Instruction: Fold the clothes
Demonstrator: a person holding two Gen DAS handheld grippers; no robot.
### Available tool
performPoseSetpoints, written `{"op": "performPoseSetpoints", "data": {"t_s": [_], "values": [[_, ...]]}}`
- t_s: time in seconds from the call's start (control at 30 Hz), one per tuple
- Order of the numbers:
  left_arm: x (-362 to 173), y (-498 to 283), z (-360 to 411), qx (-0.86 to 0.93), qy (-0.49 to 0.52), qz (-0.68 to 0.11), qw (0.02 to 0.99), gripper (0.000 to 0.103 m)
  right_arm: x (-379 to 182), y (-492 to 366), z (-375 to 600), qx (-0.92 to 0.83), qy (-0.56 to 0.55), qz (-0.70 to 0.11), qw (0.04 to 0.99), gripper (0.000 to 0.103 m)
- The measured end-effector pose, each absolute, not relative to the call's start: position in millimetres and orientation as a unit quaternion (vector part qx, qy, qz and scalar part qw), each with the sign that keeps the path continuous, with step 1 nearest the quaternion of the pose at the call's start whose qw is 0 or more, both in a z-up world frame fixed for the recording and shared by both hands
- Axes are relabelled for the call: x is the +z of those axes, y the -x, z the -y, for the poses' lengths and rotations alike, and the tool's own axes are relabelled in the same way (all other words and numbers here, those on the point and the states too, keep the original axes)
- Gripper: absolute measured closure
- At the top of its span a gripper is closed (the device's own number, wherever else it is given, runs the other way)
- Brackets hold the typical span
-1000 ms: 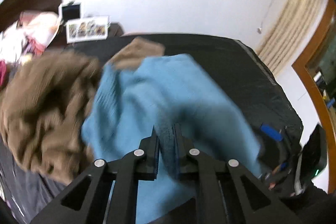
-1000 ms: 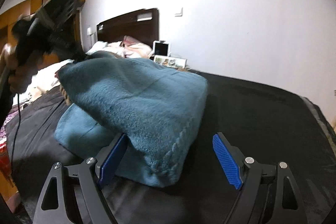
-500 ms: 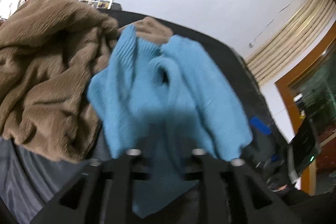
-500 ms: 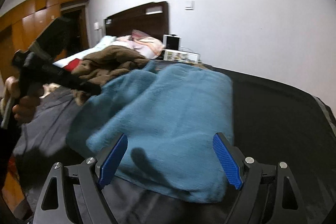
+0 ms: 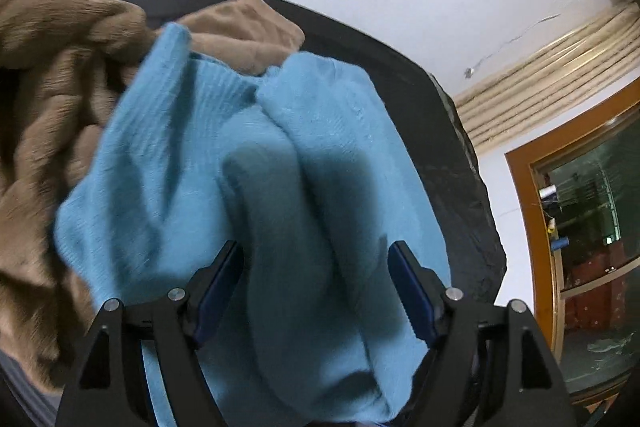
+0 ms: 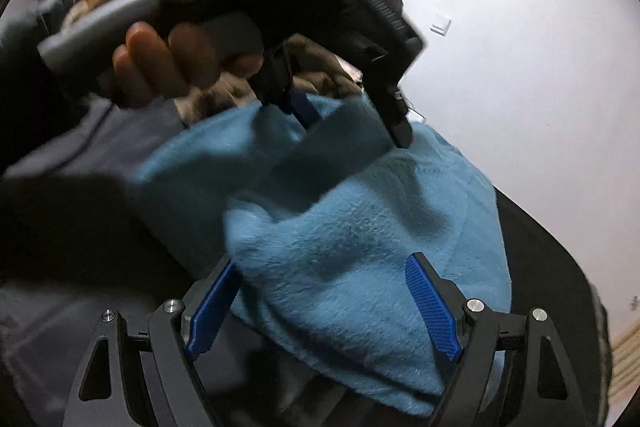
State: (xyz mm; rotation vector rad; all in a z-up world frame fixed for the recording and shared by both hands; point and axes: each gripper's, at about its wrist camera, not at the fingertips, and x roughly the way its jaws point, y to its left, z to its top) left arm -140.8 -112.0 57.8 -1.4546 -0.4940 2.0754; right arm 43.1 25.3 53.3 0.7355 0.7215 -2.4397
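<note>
Brown garment heaped just left of the blue sweater, touching it, on the dark bed. Sweater's long axis runs away from the left tool. Left tool and right tool: jaws spread, straddling fabric.

Handheld two-finger grippers, pair

Left gripper and right gripper: black frames, silver screws, ribbed blue pads; hand at upper left on grey handle.

Left gripper now spread wide over the blue sweater, no longer pinching its fold as a second ago. Moved in close, just ahead of the right gripper, tips on the sweater's far edge.
</note>
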Motion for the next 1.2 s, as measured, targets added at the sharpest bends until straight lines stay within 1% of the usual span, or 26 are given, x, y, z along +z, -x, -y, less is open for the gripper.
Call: {"op": "performPoseSetpoints", "data": {"t_s": [0.27,0.4,0.47,0.5,0.53,0.57,0.6,0.63,0.7,0.73,0.83,1.07,1.2], "values": [[47.9,167.0,86.6,0.745,0.574,0.183,0.286,0.025,60.3,-20.5,-42.4,-0.907,-0.278,-0.197,0.247,0.018],[45.0,178.4,76.5,0.742,0.579,0.179,0.287,0.025,62.1,-15.4,-47.3,-0.909,-0.277,-0.178,0.255,0.018],[42.4,184.6,70.6,0.737,0.584,0.175,0.291,0.044,59.7,-14.1,-44.7,-0.906,-0.279,-0.185,0.257,0.018],[41.6,186.6,69.0,0.736,0.585,0.174,0.292,0.056,58.7,-14.1,-43.2,-0.905,-0.28,-0.189,0.26,0.02],[41.2,188.0,68.0,0.737,0.585,0.173,0.291,0.06,57.8,-14.4,-41.6,-0.903,-0.28,-0.192,0.263,0.03],[40.8,189.4,67.0,0.737,0.586,0.172,0.291,0.064,57.0,-15.0,-40.0,-0.901,-0.28,-0.195,0.266,0.038],[41.5,189.7,66.4,0.738,0.584,0.171,0.291,0.07,56.4,-16.0,-38.2,-0.9,-0.279,-0.199,0.269,0.05],[43.3,189.0,66.7,0.741,0.581,0.17,0.29,0.073,56.2,-17.1,-36.9,-0.9,-0.277,-0.201,0.27,0.059],[48.9,186.6,68.4,0.748,0.571,0.171,0.291,0.076,58.0,-20.0,-36.3,-0.904,-0.268,-0.201,0.266,0.07],[53.3,184.3,70.4,0.752,0.564,0.172,0.293,0.077,60.6,-21.2,-37.2,-0.907,-0.264,-0.197,0.264,0.073],[69.4,177.1,77.7,0.763,0.543,0.175,0.304,0.077,74.4,-27.1,-40.4,-0.916,-0.247,-0.178,0.26,0.077],[113.8,149.1,108.7,0.801,0.488,0.161,0.307,0.078,102.6,-48.9,-25.6,-0.922,-0.211,-0.17,0.278,0.078],[120.9,130.0,137.2,0.819,0.468,0.157,0.291,0.078,102.2,-59.2,-0.7,-0.913,-0.203,-0.181,0.304,0.078]]}}
